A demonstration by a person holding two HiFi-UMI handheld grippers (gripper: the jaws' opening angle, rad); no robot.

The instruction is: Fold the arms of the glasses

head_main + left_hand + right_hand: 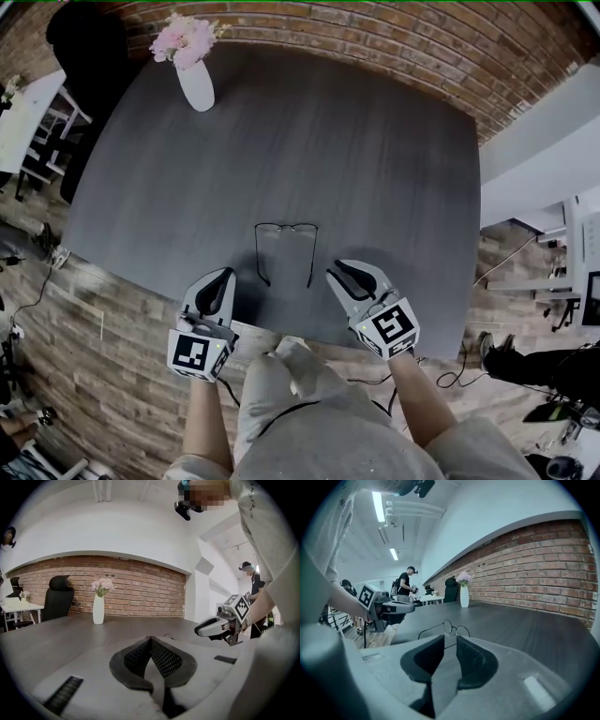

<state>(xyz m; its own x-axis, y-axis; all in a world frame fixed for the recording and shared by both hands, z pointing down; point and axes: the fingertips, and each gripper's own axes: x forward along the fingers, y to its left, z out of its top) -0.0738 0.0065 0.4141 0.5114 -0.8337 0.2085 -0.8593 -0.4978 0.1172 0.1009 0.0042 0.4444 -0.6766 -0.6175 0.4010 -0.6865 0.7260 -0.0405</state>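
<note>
The jaws of the left gripper (223, 274) are seen pressed together at their tips with nothing between them, while those of the right gripper (345, 270) are held apart by a narrow gap, also empty. Both grippers are held low over the near edge of the bench (375, 150), one in each of the person's hands. The left is placed to the left of the glasses (286, 251) and the right to their right, neither touching them. The glasses, thin-wired with round lenses, are laid on the dark bench between and just ahead of the two grippers. Their lenses are turned away from the person, and both arms are spread open and pointed back toward the near edge. In the right gripper view the glasses are seen just beyond the gap of the jaws, with the left gripper off to the side at the bench's edge. A white vase (195, 84) of pink flowers (185, 39) is stood at the far left corner of the bench, well apart from the glasses. A black chair (80, 47) is placed beyond that corner, and a brick wall (375, 37) is seen along the far side. A wood-patterned floor (112, 375) is shown below the bench, with cables (448, 380) trailed across it
</note>
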